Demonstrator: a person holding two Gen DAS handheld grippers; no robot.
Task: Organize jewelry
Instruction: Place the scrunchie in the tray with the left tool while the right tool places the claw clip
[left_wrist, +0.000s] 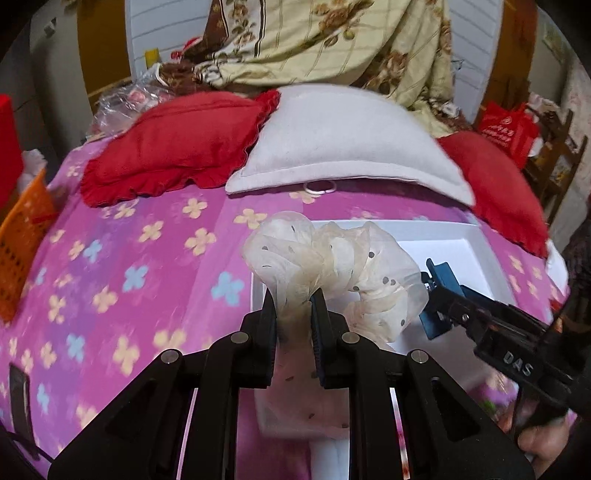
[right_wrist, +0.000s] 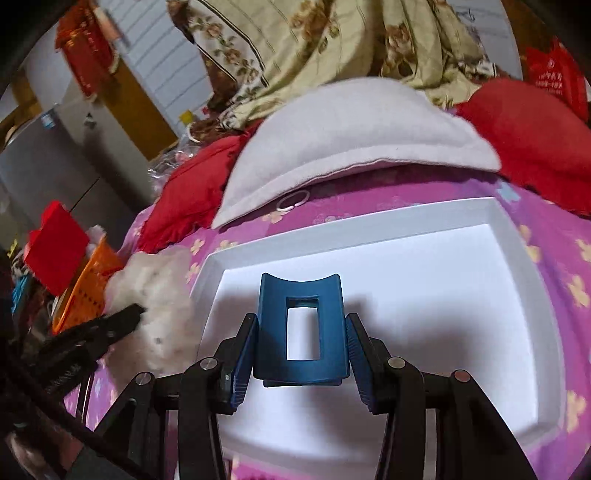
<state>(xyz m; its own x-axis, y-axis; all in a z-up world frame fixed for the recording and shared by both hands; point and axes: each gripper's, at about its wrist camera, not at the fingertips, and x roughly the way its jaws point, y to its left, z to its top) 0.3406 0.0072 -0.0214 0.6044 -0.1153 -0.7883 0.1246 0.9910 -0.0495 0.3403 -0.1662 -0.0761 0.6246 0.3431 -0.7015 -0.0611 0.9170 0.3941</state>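
My left gripper is shut on a cream, dotted organza scrunchie and holds it above the left edge of a white tray. My right gripper is shut on a blue hair claw clip and holds it over the white tray. The right gripper with the clip shows in the left wrist view, just right of the scrunchie. The scrunchie shows in the right wrist view, left of the tray. A white ring lies on the bed at the grey pillow's edge.
The tray lies on a pink flowered bedspread. Red cushions and a grey pillow lie behind it, with a floral quilt beyond. An orange basket stands at the bed's left edge.
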